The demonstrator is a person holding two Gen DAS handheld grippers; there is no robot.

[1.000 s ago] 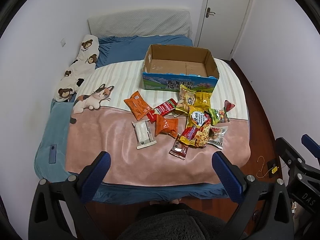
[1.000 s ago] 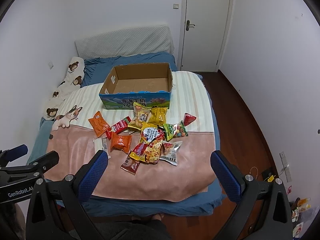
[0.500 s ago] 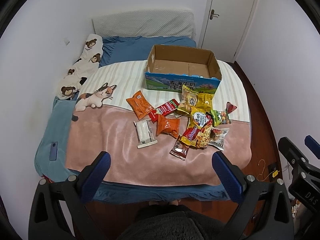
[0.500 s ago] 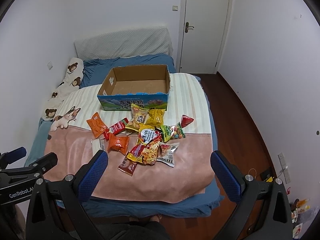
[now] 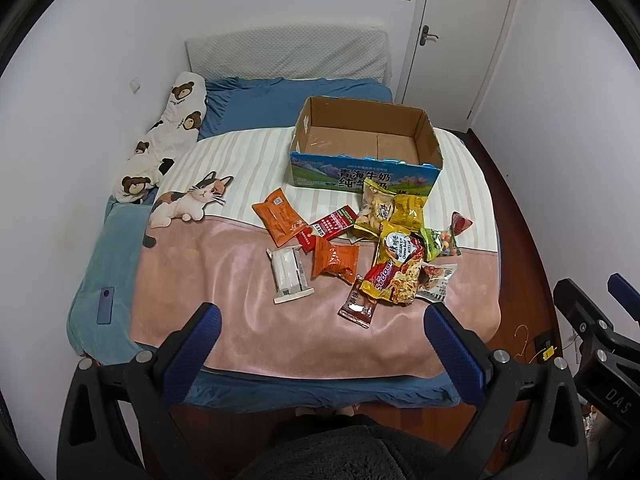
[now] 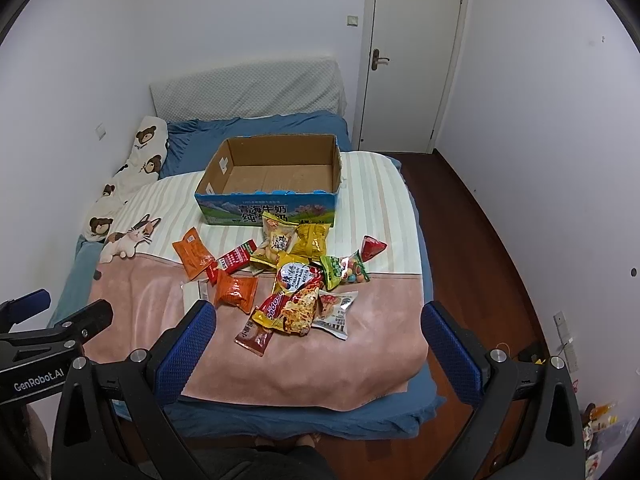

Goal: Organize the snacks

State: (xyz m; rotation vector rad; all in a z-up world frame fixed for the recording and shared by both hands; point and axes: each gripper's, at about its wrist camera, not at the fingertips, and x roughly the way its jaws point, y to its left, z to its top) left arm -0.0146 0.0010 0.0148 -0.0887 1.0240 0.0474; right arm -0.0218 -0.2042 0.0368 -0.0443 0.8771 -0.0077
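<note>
Both tools hang above the foot of the bed, well short of the snacks. The left gripper (image 5: 320,320) has its blue fingers spread wide with nothing between them, and the right gripper (image 6: 318,320) is just as wide and just as empty.

The step in hand looks like the first reach. The cardboard box (image 5: 366,148) sits open and bare inside on the striped part of the blanket. All the packets lie in front of it, and two of them, a pale puffed-snack bag (image 5: 374,206) and a yellow bag (image 5: 408,210), touch its printed front wall.

A good start would be the loose outliers rather than the heap. These are the white wrapped packet (image 5: 290,270), farthest from the box on its left side, and the small brown sachet (image 5: 358,304), farthest out in front. Each should be pinched across a crimped edge, since flat film on soft fleece gives the fingers little to bite.

Counted:
- one box
- two orange packets, flat (image 5: 278,220) and puffed (image 5: 334,260)
- one red sachet (image 5: 334,224)
- one Sedaap noodle pack (image 5: 394,276) with a round-labelled pack lapping it
- one green candy bag (image 5: 440,242)
- one red triangular packet (image 5: 462,222)
- one clear-fronted packet (image 5: 438,280)

That makes about twelve snacks, though overlaps in the heap may hide one.
</note>
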